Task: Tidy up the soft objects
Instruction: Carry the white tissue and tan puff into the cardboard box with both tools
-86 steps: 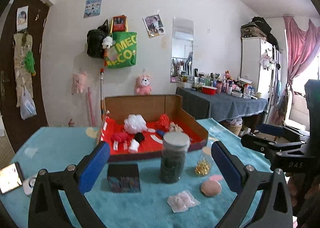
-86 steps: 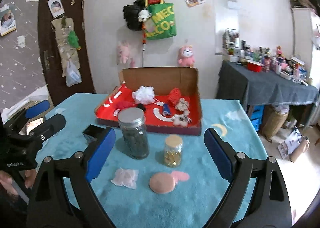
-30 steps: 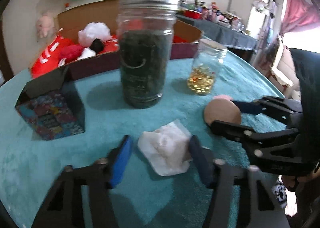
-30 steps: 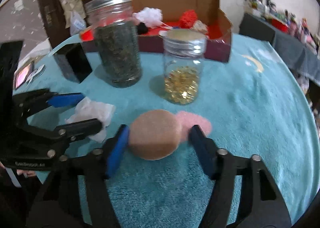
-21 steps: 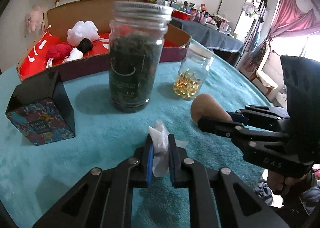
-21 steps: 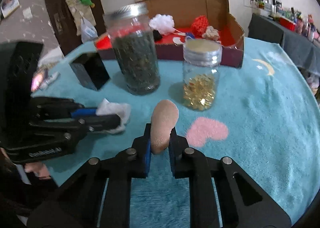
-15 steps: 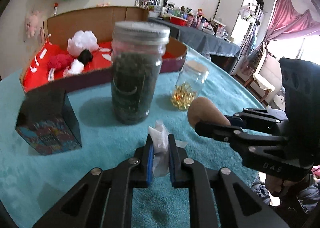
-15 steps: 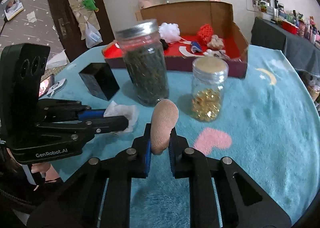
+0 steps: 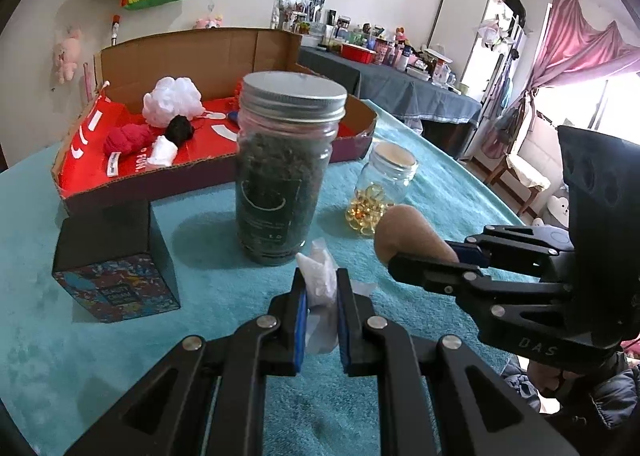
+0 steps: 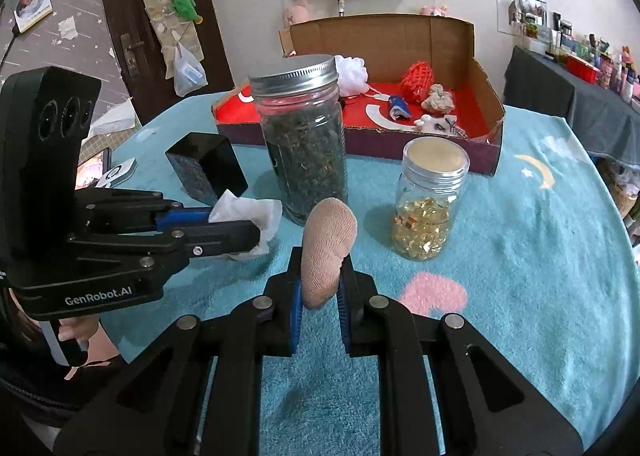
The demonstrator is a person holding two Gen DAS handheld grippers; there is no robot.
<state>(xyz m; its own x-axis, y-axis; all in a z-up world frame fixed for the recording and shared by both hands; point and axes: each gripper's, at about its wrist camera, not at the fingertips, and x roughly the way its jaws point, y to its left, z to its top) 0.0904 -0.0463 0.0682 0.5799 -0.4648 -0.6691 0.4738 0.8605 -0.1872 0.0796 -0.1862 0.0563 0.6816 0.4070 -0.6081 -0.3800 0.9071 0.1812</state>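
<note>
1. The left gripper is clamping a crumpled white packet between its blue-padded fingers; the packet is sticking up above the fingertips, and in the right wrist view it is showing clear of the turquoise tablecloth.
2. The right gripper is pinching a tan powder puff edge-on, the jaws closed tight against it; the puff is standing upright between the pads, in front of the two jars.
3. In the left wrist view the right gripper is reaching in from the right, with the puff protruding at its tip; the two grippers are sitting side by side, near each other but not touching.
4. A tall glass jar of dark dried leaves, capped with a silver lid, is standing just beyond both grippers; a smaller jar of golden capsules is standing to its right, apart from it.
5. A black box with a patterned face is resting on the cloth to the left of the tall jar.
6. An open cardboard box with a red lining is lying behind the jars; it is holding a white mesh sponge, a red knitted item and other small soft pieces.
7. A pink heart is showing on the cloth just right of the right gripper.
</note>
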